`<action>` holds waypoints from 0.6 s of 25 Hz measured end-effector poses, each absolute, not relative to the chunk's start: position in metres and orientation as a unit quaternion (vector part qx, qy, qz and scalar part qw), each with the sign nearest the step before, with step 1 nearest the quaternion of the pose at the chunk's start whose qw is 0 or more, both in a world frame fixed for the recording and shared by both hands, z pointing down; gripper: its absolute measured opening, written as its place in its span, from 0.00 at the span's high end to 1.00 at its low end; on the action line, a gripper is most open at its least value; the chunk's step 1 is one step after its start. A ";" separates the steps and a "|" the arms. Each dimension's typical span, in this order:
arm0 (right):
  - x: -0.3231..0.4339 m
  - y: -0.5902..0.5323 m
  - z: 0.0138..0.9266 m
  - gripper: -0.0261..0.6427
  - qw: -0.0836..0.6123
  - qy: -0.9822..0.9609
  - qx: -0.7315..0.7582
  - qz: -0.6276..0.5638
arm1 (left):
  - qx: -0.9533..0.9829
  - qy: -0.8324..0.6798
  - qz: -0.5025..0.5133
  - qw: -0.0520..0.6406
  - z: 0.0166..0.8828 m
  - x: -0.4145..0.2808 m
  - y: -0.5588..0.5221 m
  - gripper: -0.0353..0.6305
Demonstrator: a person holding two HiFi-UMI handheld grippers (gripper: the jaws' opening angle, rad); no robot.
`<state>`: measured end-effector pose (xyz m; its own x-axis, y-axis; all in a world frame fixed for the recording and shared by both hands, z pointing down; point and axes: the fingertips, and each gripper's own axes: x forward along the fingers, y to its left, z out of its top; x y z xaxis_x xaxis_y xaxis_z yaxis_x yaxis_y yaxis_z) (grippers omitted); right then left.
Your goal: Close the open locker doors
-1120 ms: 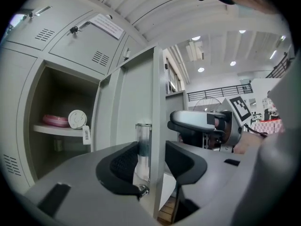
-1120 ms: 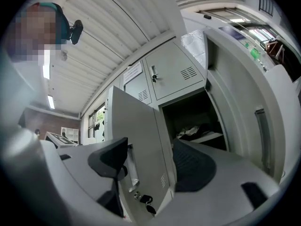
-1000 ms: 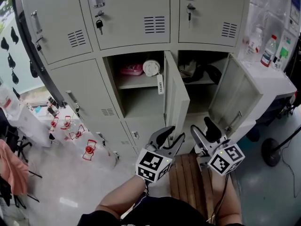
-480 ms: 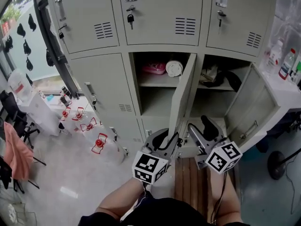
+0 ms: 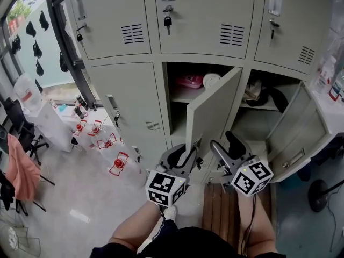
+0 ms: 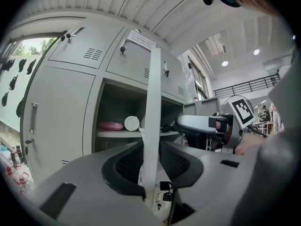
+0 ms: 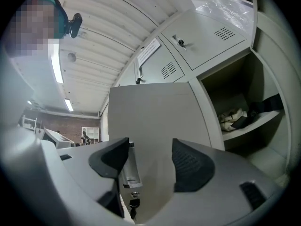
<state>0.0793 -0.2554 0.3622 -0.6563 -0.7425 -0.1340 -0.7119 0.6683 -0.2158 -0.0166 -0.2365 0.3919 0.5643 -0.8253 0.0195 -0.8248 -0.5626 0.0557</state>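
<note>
- Just now the left gripper [image 5: 188,156] narrowed its jaws. In the left gripper view its ribbed black pads [image 6: 123,163] press on either side of the free edge of the middle locker door [image 5: 215,109], so it has a firm pinch on it.
- Since a second ago that door has swung from standing straight out to a slant partway across its opening. By my reading the first closing is roughly half done.
- The right gripper [image 5: 226,144] stands just beside the same door with its jaws wide apart and nothing between them. Its own view looks onto the door's handle face.
- The right locker door [image 5: 298,138] is wide open and untouched, well apart from both grippers. It is probably the next job.
- The doors are thin, flat sheet metal in pale grey paint, smooth and rigid, and the upper ones have louvred vents.
- A recessed handle [image 7: 131,173] sits on the gripped door, with a small key [image 7: 133,202] hanging below it.
- A pink dish [image 5: 189,81] and a white round tub [image 5: 211,80] sit well back on the middle shelf, and dark cloth [image 5: 271,97] lies in the right compartment.
</note>
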 end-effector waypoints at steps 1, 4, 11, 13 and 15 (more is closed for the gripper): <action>0.075 -0.259 0.362 0.55 0.105 0.908 -0.400 -0.072 | 0.882 -0.469 -0.004 0.030 0.392 -0.021 -0.240 0.76; 0.062 -0.270 0.363 0.55 0.096 0.909 -0.401 -0.064 | 0.879 -0.475 -0.005 0.032 0.392 -0.035 -0.250 0.76; 0.030 -0.296 0.370 0.54 0.070 0.910 -0.406 -0.049 | 0.877 -0.480 -0.005 0.036 0.393 -0.059 -0.275 0.75; 0.022 -0.303 0.371 0.55 0.066 0.910 -0.407 -0.046 | 0.877 -0.480 -0.006 0.037 0.393 -0.065 -0.282 0.74; 0.016 -0.310 0.371 0.55 0.060 0.908 -0.413 -0.038 | 0.877 -0.479 -0.006 0.038 0.393 -0.070 -0.289 0.74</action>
<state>0.0160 -0.3096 0.3713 -0.6519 -0.7543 -0.0782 -0.7450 0.6563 -0.1192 -0.0703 -0.2891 0.3934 0.5402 -0.8412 0.0247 -0.8402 -0.5374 0.0723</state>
